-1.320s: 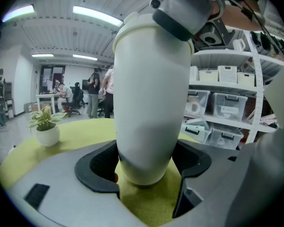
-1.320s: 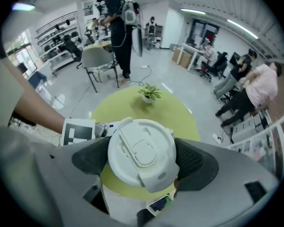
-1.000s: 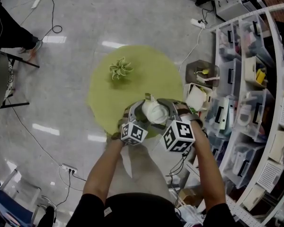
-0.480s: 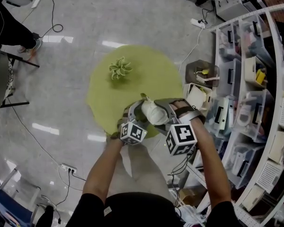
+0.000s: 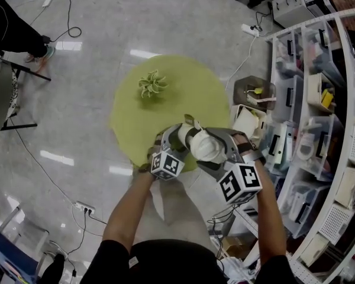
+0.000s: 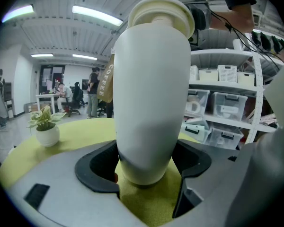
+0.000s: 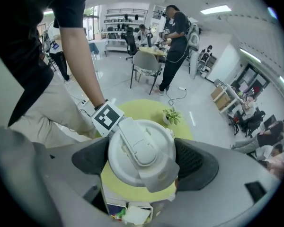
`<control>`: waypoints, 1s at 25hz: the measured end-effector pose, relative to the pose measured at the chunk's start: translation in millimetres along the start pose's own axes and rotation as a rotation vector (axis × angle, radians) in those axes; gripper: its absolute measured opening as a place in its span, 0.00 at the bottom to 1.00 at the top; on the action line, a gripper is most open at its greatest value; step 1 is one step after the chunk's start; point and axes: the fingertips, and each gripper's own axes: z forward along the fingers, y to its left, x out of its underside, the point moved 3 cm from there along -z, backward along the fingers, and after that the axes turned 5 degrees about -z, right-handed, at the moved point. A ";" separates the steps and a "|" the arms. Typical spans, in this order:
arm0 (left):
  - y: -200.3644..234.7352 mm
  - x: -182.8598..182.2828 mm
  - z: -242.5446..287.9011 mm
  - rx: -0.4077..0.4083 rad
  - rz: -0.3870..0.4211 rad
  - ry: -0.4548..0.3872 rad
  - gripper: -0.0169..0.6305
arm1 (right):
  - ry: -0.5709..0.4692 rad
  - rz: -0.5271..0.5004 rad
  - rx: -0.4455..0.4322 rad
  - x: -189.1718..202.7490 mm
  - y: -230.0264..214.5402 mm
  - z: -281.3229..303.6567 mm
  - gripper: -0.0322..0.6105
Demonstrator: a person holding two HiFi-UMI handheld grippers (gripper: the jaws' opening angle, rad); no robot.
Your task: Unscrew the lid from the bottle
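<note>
Head view, looking steeply down: your left gripper [image 5: 178, 136] is clamped wide around the lower body of a smooth white plastic bottle [image 6: 151, 93], over the near edge of a round yellow-green table [image 5: 183, 87]. Your right gripper [image 5: 208, 148] grips a round white flip-top lid [image 7: 139, 152] by its rim, one jaw on either side, spread wide. Whether the lid has cleared the neck is unclear. Hold the bottle steady, turn only your right wrist about the bottle's axis, and lift straight along it so the threads don't bind.
</note>
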 end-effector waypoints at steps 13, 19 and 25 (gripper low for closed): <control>1.6 -1.3 -2.1 -0.002 -0.001 0.003 0.59 | -0.053 0.396 0.084 21.5 -0.1 3.8 0.71; 1.0 1.7 -1.2 -0.002 0.008 0.009 0.59 | -0.104 0.519 0.173 28.0 2.1 21.1 0.71; 1.5 0.6 -2.2 -0.018 -0.006 0.019 0.60 | -0.161 0.591 0.228 27.6 -2.3 21.7 0.72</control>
